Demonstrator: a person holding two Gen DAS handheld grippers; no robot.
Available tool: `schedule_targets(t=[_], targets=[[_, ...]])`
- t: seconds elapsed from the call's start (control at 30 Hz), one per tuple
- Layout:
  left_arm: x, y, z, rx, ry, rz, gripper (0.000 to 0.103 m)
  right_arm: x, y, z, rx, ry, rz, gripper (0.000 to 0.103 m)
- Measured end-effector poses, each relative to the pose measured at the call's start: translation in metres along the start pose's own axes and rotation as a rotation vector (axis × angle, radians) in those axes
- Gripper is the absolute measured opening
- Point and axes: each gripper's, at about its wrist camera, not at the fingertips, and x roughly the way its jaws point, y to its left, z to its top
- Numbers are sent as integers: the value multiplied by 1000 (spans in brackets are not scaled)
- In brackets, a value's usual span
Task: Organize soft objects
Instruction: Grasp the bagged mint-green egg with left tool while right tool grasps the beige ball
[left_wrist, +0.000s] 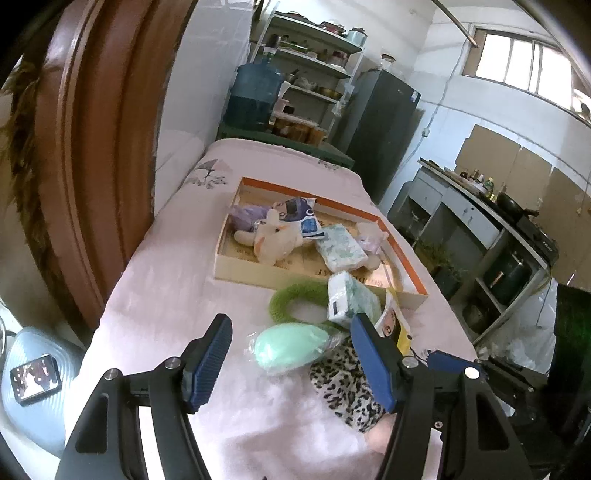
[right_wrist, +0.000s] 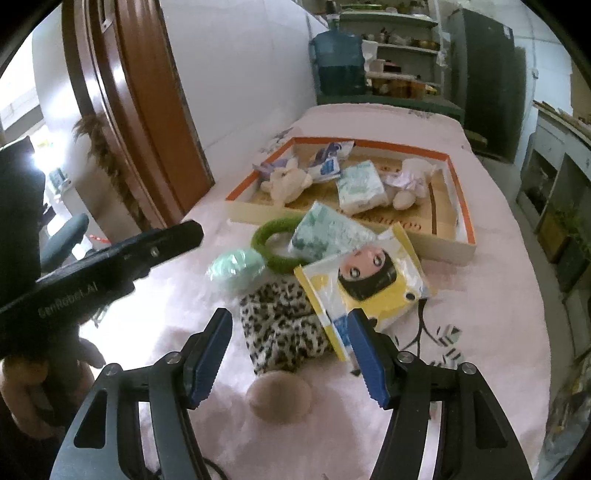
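Note:
On the pink bed cover lies a heap of soft things: a mint pouf in clear wrap (left_wrist: 290, 347) (right_wrist: 236, 271), a green fuzzy ring (left_wrist: 295, 299) (right_wrist: 275, 243), a tissue pack (left_wrist: 351, 297) (right_wrist: 328, 232), a yellow doll-face packet (right_wrist: 369, 280) (left_wrist: 393, 325), and a leopard-print plush (left_wrist: 349, 387) (right_wrist: 284, 328) with a beige pompom (right_wrist: 279, 397). My left gripper (left_wrist: 291, 362) is open, hovering near the pouf and plush. My right gripper (right_wrist: 291, 356) is open over the leopard plush. The left gripper also shows as a black bar (right_wrist: 110, 258).
An orange-rimmed shallow box (left_wrist: 410, 262) (right_wrist: 461, 206) behind the heap holds a white plush rabbit (left_wrist: 273, 240), a tissue pack (right_wrist: 360, 188), a blue-white packet and a pale plush. A wooden headboard (left_wrist: 92, 166) stands left. A phone (left_wrist: 35, 378) lies on a stool.

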Motion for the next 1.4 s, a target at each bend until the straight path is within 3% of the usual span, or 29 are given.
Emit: schedule_targets(t=[0.53,1.03,1.13,1.2,1.4], targets=[[3,13,-12,-15,12,-8,66,14,-3,-34,7,69,8,66],[17,18,-21,-1,58,-8,66,29,-3,-43,20,114,37,66],[23,14,-19,34,68,-21,66,29,-3,-44,13,115,43,65],[30,11,-16,75,83,-38,66,30,-4,-45,11,121,44,47],[47,5,-3,254,123,-101,66,30,-4,-46,16,125,73,43]])
